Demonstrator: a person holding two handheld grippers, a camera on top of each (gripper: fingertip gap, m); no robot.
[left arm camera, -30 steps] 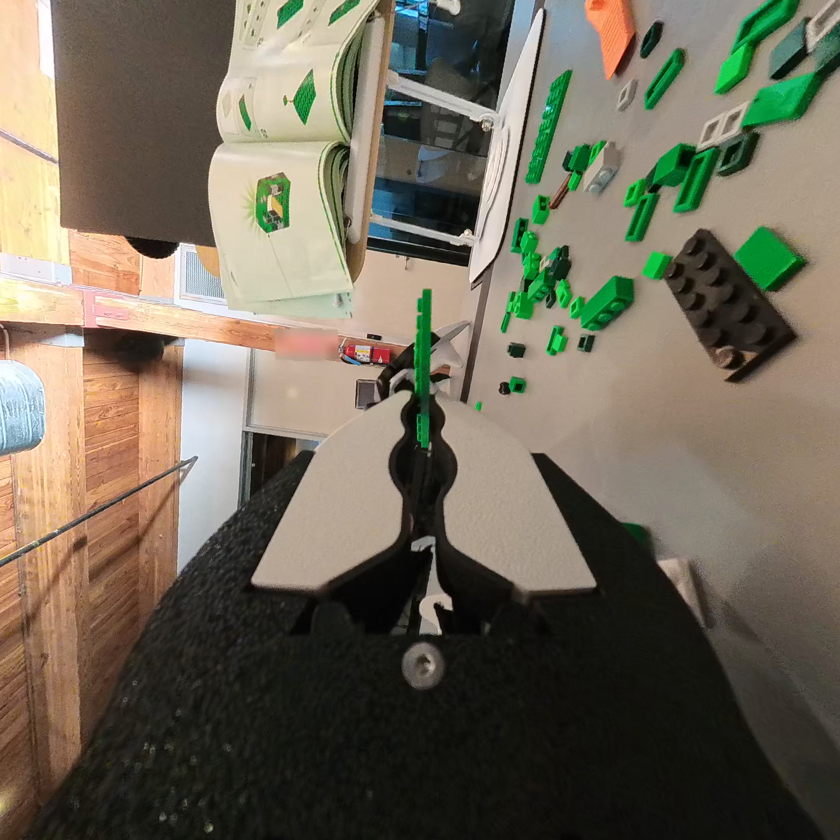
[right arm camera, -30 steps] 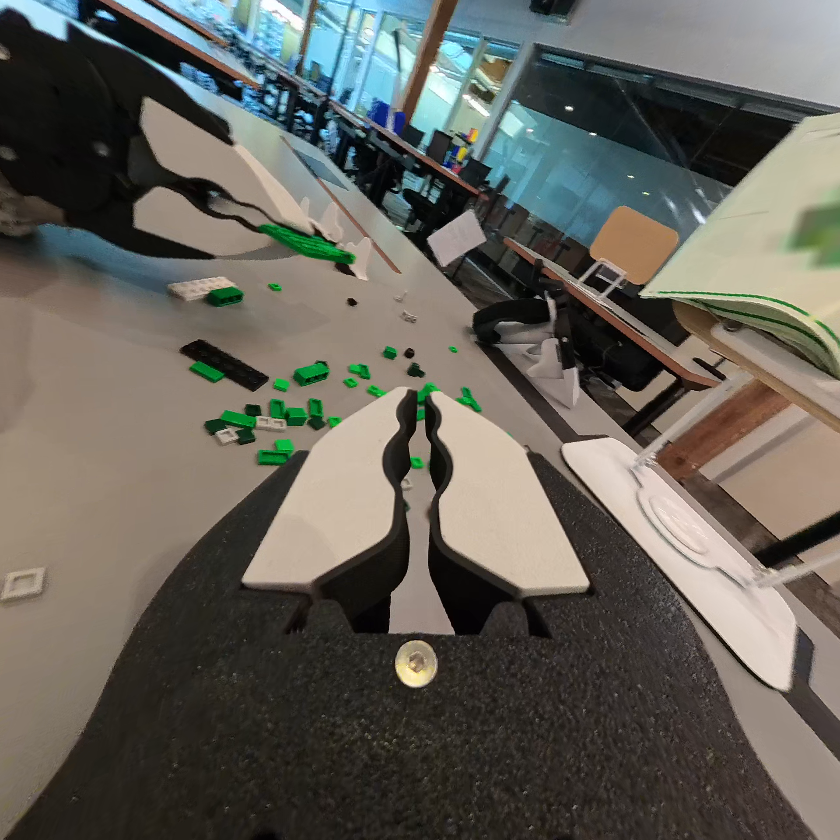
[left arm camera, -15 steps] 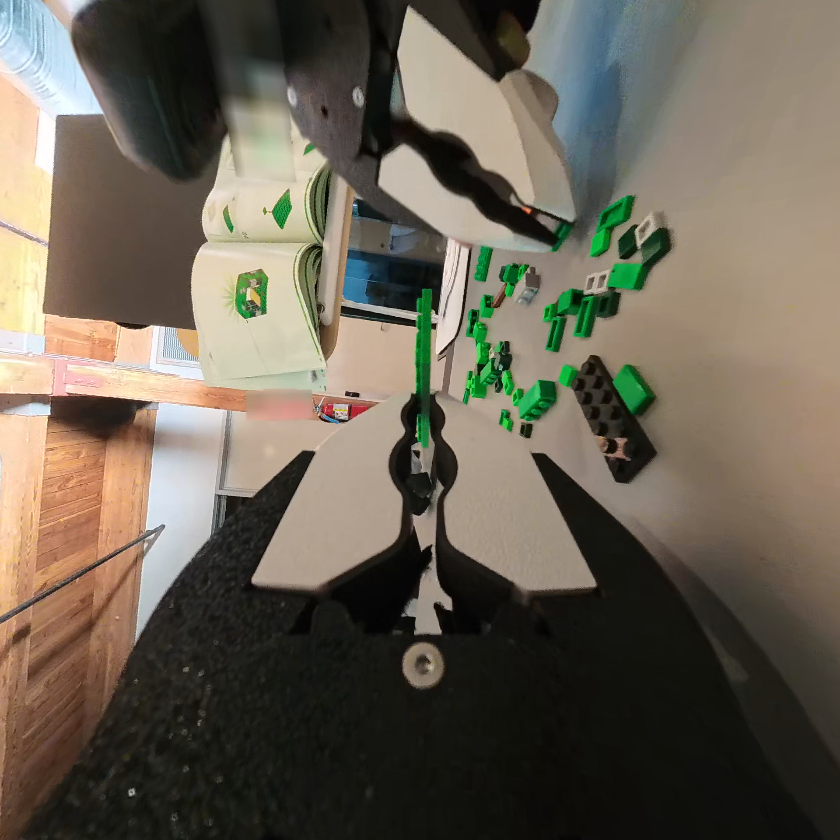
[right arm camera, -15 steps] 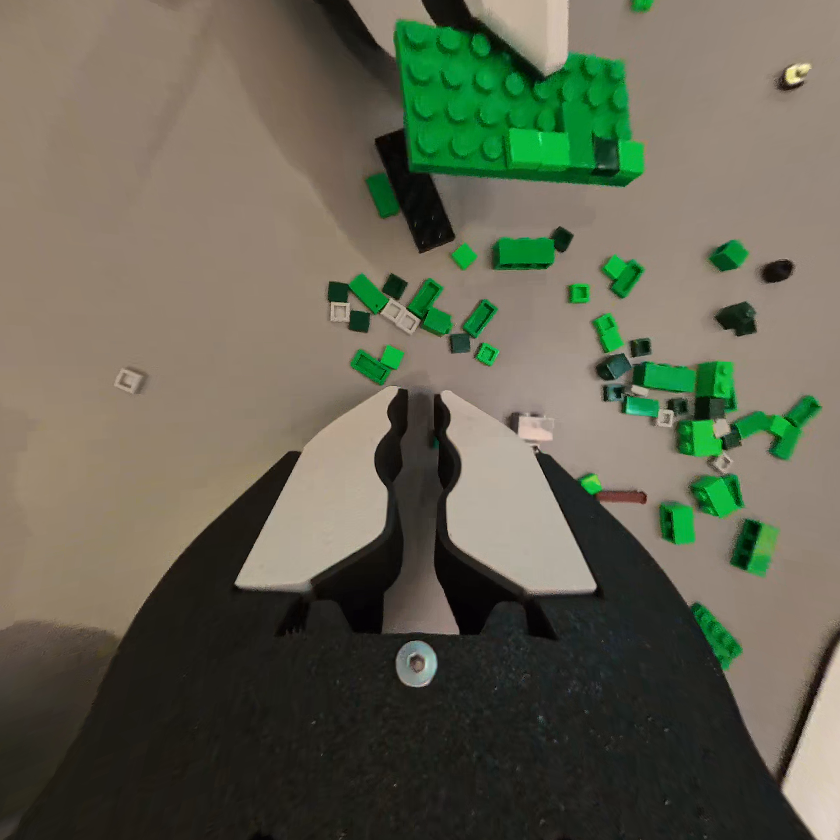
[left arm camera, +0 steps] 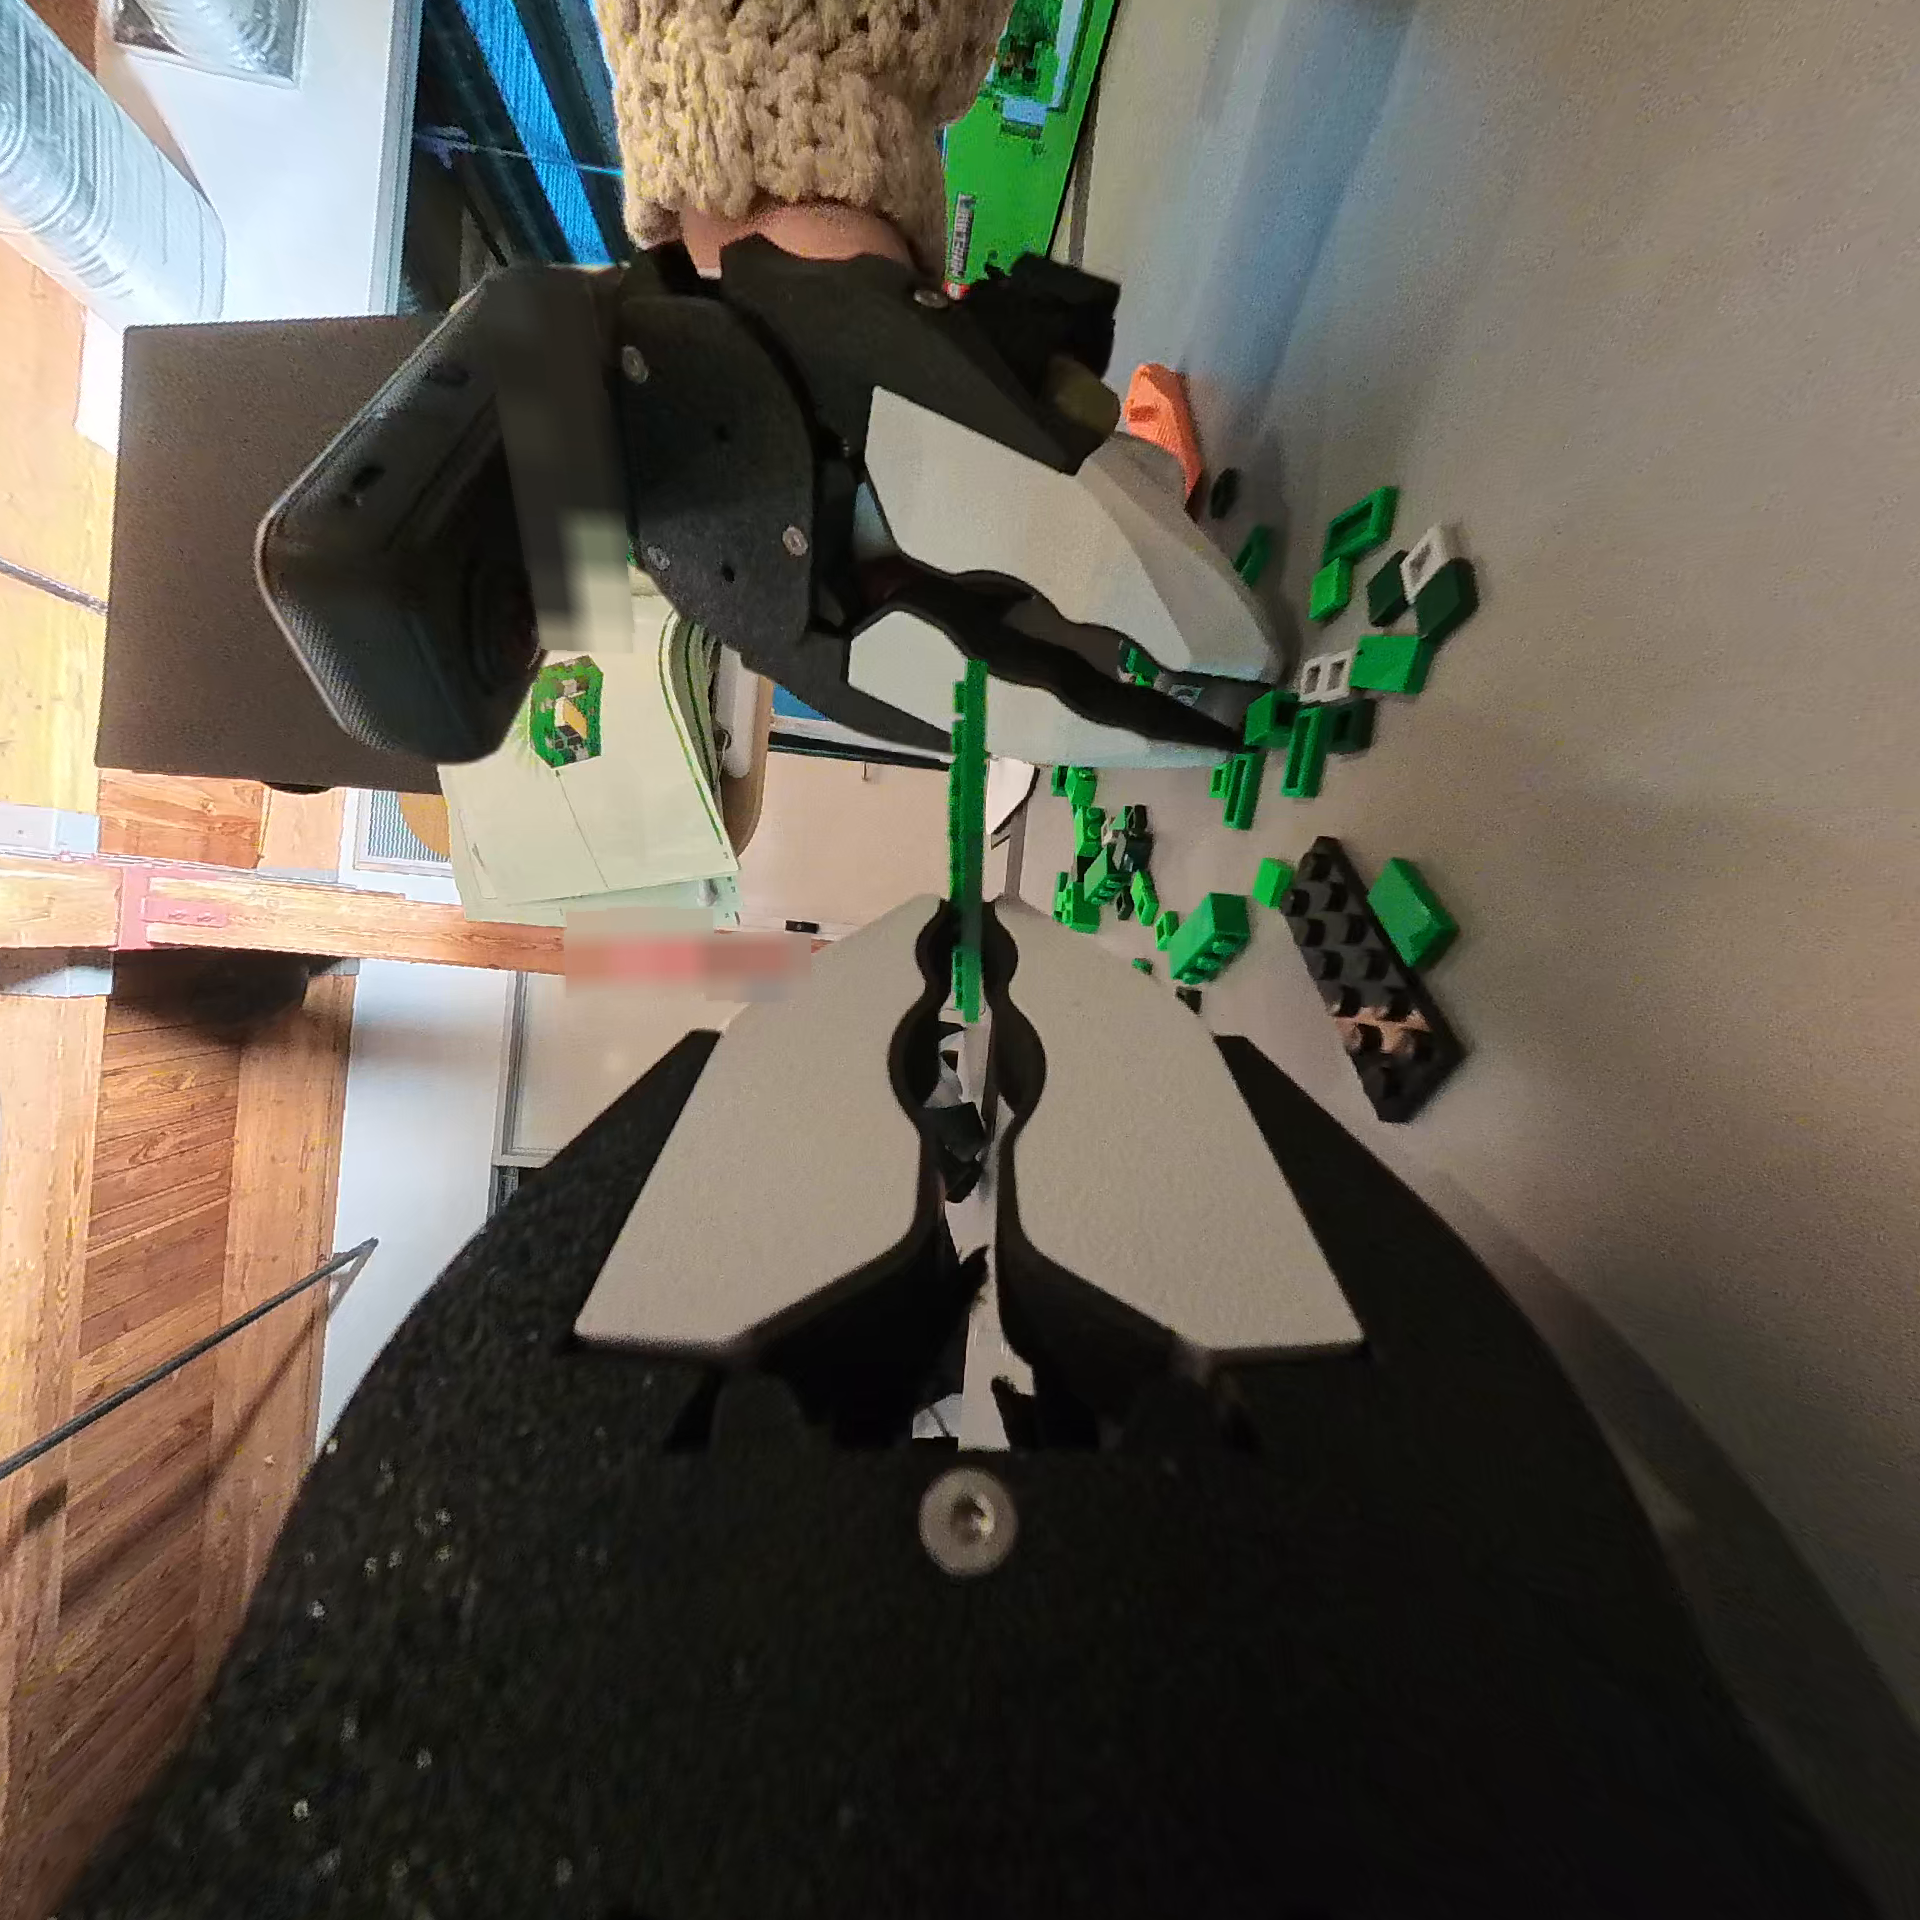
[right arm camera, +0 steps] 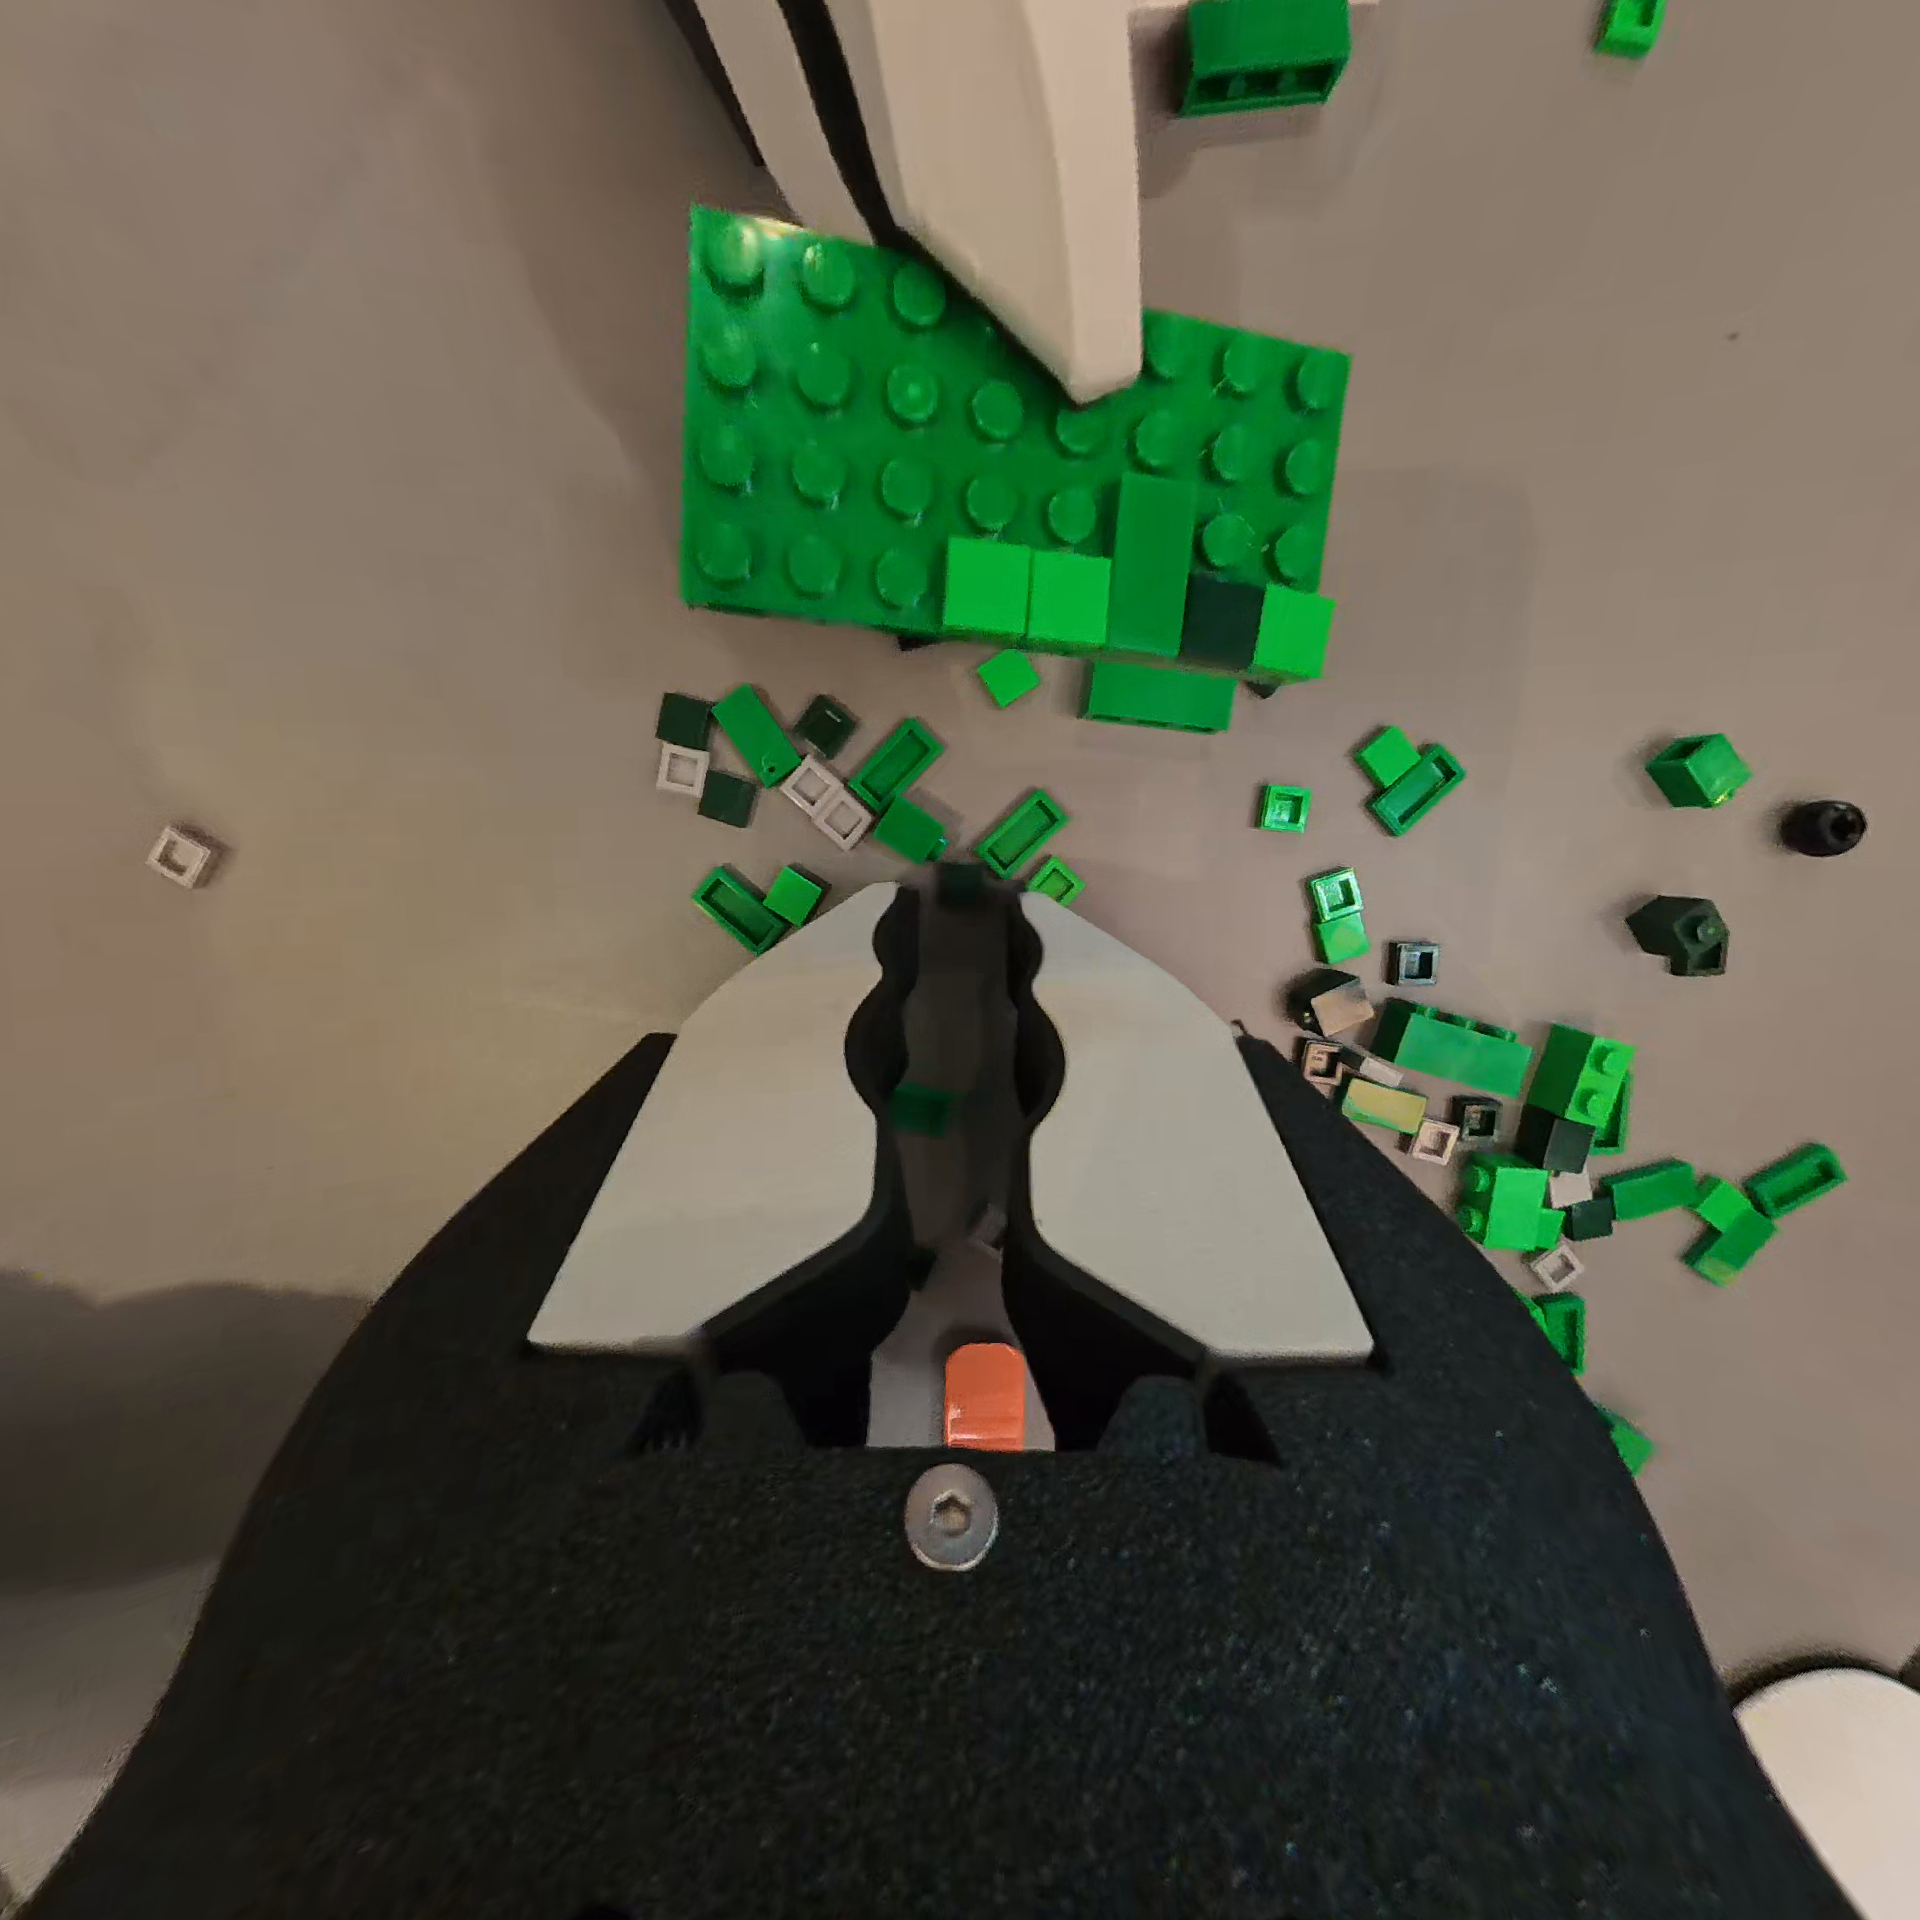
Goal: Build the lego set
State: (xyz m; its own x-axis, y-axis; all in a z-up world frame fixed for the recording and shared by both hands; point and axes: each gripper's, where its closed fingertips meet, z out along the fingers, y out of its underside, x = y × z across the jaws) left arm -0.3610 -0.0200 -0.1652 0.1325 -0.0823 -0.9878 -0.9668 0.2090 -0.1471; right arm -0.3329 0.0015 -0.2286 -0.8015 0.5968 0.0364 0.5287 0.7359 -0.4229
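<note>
Underneath everything, a matte grey worktop [right arm camera: 312, 520], strewn with small bricks.

Left tongs [left arm camera: 968, 914] clenched on a bright green rectangular studded plate [right arm camera: 883, 447], held clear of the worktop and roughly parallel to it. In the left wrist view, seen edge-on as a thin green line [left arm camera: 968, 790] rising from between the fingertips. In the right wrist view, studded face turned to the camera, long axis running left to right, crosswise to the pale left finger [right arm camera: 1039, 208] reaching in over the far long edge. Along the near long edge, a row of smooth tiles: light green squares, one dark green square, and a longer green tile set across the plate's width.

Right tongs [right arm camera: 961, 894] pointed down at the worktop just off the plate's near long edge, tips parted by a narrow gap. In that gap, a small dark green square tile [right arm camera: 961, 881]; gripped or merely straddled, impossible to tell.

Beyond the plate's flat side in the left wrist view, a black rectangular studded plate [left arm camera: 1361, 977] lying flat on the worktop.

Near the plate's near edge, a scatter of loose green, dark green and white pieces [right arm camera: 831, 790]; off its right corner, a denser heap [right arm camera: 1507, 1091].

Behind the plate, away from the worktop, an open pale green instruction booklet [left arm camera: 603, 810].
</note>
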